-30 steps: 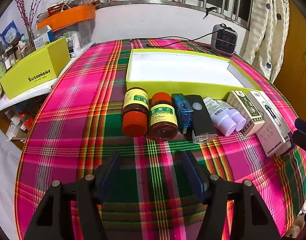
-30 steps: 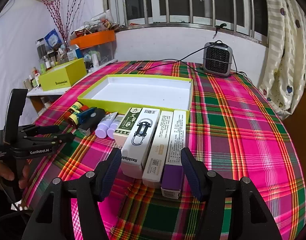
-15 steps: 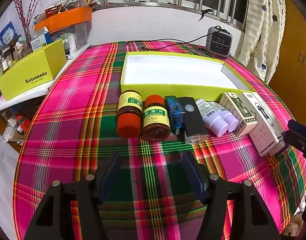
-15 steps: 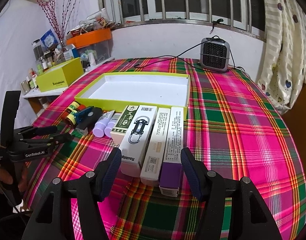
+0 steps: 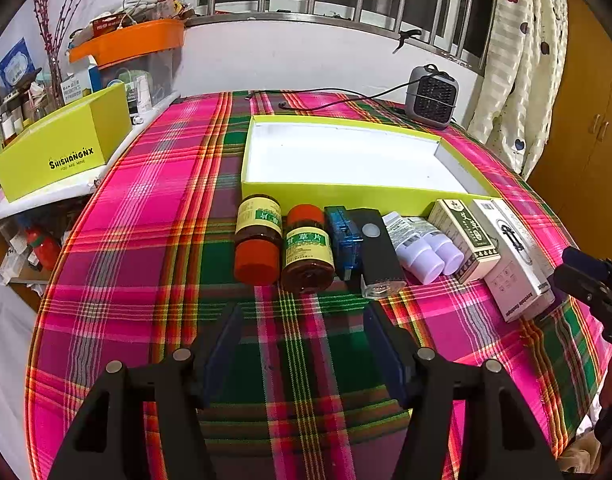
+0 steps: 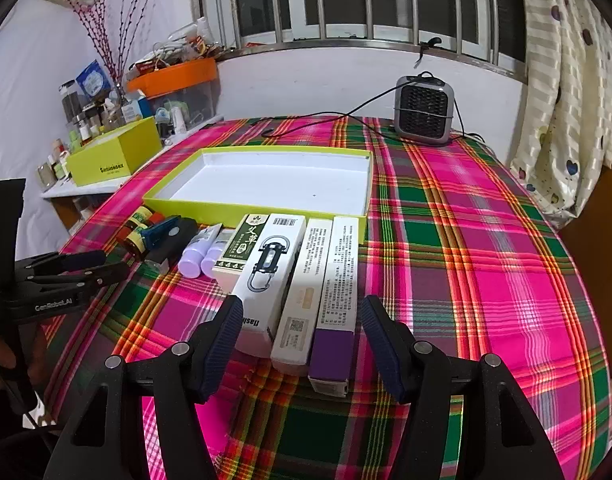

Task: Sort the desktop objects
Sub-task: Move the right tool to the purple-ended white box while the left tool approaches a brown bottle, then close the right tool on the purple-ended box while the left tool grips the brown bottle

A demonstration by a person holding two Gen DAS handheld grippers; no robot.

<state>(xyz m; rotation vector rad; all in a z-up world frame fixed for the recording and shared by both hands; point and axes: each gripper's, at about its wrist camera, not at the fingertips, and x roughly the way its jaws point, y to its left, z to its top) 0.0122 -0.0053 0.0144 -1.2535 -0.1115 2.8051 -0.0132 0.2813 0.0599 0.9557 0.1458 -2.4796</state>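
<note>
Plaid cloth covers the surface, where jars, tubes and boxes wait in a row just before the empty tray. Both tongs, left and right, are open and hold nothing. Better approach the purple box straight and squeeze its long sides.

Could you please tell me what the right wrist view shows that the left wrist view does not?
Only the right wrist view shows the purple-ended box and the cream box beside it, lying between the open right gripper.

Only the left wrist view shows both pill jars in full, ahead of the open left gripper.

Both show the empty yellow-green tray, the two lilac-capped tubes, the heater and the plaid tablecloth.
</note>
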